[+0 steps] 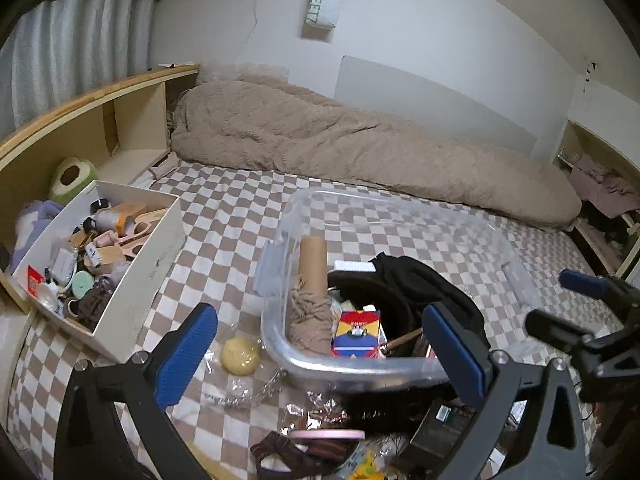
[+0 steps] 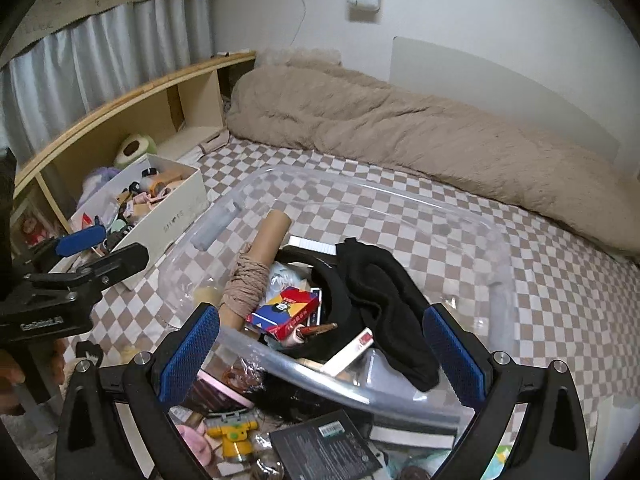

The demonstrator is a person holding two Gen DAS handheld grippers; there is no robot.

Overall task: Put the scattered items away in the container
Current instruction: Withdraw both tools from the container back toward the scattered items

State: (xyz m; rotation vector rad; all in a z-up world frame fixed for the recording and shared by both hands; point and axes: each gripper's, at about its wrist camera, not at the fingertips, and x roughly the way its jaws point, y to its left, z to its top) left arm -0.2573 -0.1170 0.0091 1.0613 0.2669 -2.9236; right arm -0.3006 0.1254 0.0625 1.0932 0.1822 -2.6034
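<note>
1. Nearest the left tool (image 1: 320,350) is the clutter at its 6 o'clock: a pink-rimmed disc (image 1: 327,434), a brown striped strap (image 1: 298,450) and crinkled foil. They lie loose on the checked bed sheet (image 1: 240,208), not yet tidied.
2. The left tool's blue pads stand wide apart with nothing between them. Its jaws frame the near rim of the clear plastic bin (image 1: 352,366).
3. The right tool (image 2: 322,354) is likewise spread and empty. A black booklet (image 2: 326,446) and a yellow toy (image 2: 235,436) lie below it at 6 o'clock.
4. Both tools tilt downward toward the bin, side by side; each shows at the edge of the other's view. A fingertip shows at the right view's 9 o'clock.
5. Inside the bin: a cardboard tube (image 2: 266,240) wound with yarn, a red and blue box (image 2: 286,310) and a black cloth (image 2: 384,300) draped over the near rim. Probably these were dropped in rather than arranged.
6. At the left tool's 8 o'clock, a yellow ball (image 1: 241,355) in clear wrap and a chain (image 1: 240,398) lie just outside the bin. They look like the easiest next pick.
7. Further out at 10 o'clock, a white cardboard box (image 1: 136,292) is full of small oddments. A rolled beige quilt (image 1: 360,148) lies along the wall at 12.
</note>
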